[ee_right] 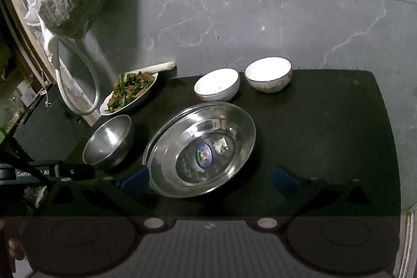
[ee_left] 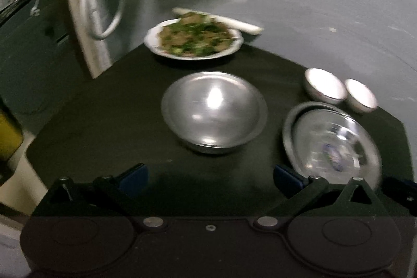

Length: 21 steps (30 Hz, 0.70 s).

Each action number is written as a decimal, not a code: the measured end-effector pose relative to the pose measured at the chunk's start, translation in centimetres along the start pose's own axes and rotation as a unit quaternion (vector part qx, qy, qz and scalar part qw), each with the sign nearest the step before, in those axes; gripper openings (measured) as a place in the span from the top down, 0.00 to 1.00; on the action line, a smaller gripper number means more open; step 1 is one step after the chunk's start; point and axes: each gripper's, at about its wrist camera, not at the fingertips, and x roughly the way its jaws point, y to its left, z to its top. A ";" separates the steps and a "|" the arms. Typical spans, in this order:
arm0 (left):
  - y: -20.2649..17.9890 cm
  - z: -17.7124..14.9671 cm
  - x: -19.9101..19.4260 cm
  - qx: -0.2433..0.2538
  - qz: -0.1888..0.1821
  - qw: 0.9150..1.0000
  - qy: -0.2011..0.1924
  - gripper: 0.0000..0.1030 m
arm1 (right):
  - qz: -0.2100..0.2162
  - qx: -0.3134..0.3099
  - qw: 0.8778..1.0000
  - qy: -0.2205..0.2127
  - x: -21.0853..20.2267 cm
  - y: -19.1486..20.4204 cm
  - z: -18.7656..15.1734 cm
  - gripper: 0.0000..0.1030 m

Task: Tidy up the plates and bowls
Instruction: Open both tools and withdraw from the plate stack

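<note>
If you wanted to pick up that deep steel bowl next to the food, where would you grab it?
Pinch the steel bowl by its near rim, coming from above: its round, smooth wall is too wide to span, while the thin rim stands free, one finger inside, one outside. The far rim sits close to the plate of food.

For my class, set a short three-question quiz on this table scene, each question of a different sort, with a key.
1. True or false: the steel bowl holds food.
2. How many white bowls stand behind the stacked steel plates?
3. Which is closed on something: A) the left gripper, B) the right gripper, C) neither?

Key: 1 false, it is empty; the food is on the white plate. 2 two. 3 C, both stand open, gripping nothing.
</note>
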 end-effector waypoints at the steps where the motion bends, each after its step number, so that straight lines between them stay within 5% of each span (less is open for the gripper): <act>1: 0.7 0.3 0.2 -0.005 0.005 1.000 -0.002 0.01 | -0.003 -0.003 1.000 -0.003 0.0 0.3 0.1 0.00; 14: 6.6 4.4 5.8 -0.039 0.027 0.999 -0.003 0.01 | -0.022 -0.121 0.992 0.008 6.8 9.9 5.4 0.02; 21: 7.5 4.7 7.6 -0.060 -0.007 0.998 0.011 0.07 | -0.032 -0.201 0.977 0.058 12.9 14.5 6.2 0.22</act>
